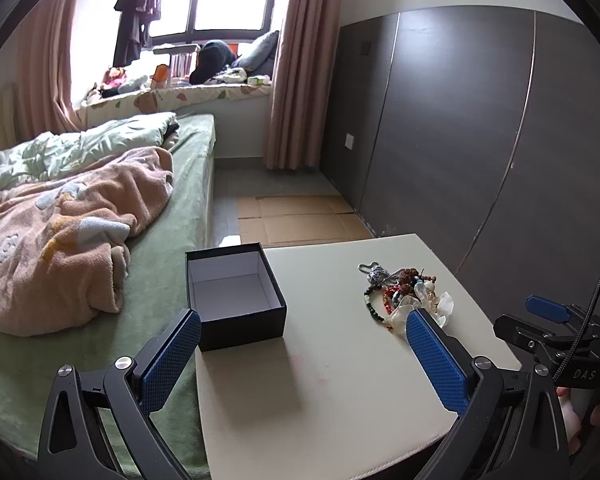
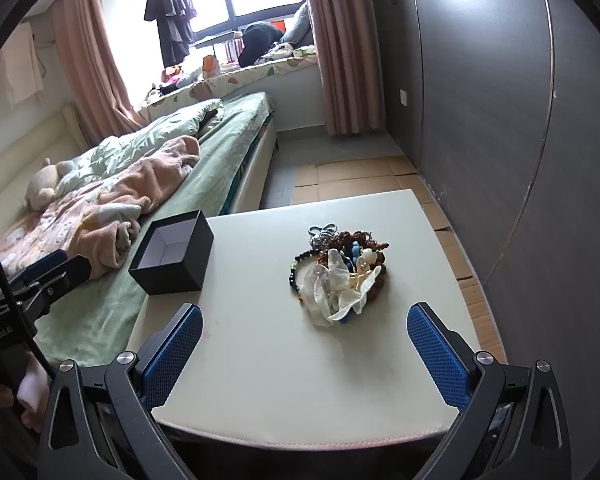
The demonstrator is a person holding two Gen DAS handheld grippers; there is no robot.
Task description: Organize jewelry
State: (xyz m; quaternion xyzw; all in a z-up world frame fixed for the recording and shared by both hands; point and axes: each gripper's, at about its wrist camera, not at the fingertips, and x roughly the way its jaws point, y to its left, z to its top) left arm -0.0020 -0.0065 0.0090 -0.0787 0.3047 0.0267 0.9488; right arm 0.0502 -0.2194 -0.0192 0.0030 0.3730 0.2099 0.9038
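Nothing sorted yet, by my read. The jewelry pile (image 2: 342, 276) (bead strands, a silvery piece, pale petal-like bits) lies heaped on the white table (image 2: 284, 364), right of centre. The black box (image 1: 236, 294) sits open and empty at the table's far-left corner, well apart from the pile. My left gripper (image 1: 304, 354) and right gripper (image 2: 306, 350) both hover at the near edge, jaws spread wide, holding nothing. Every piece remains to be moved, presumably into the box.
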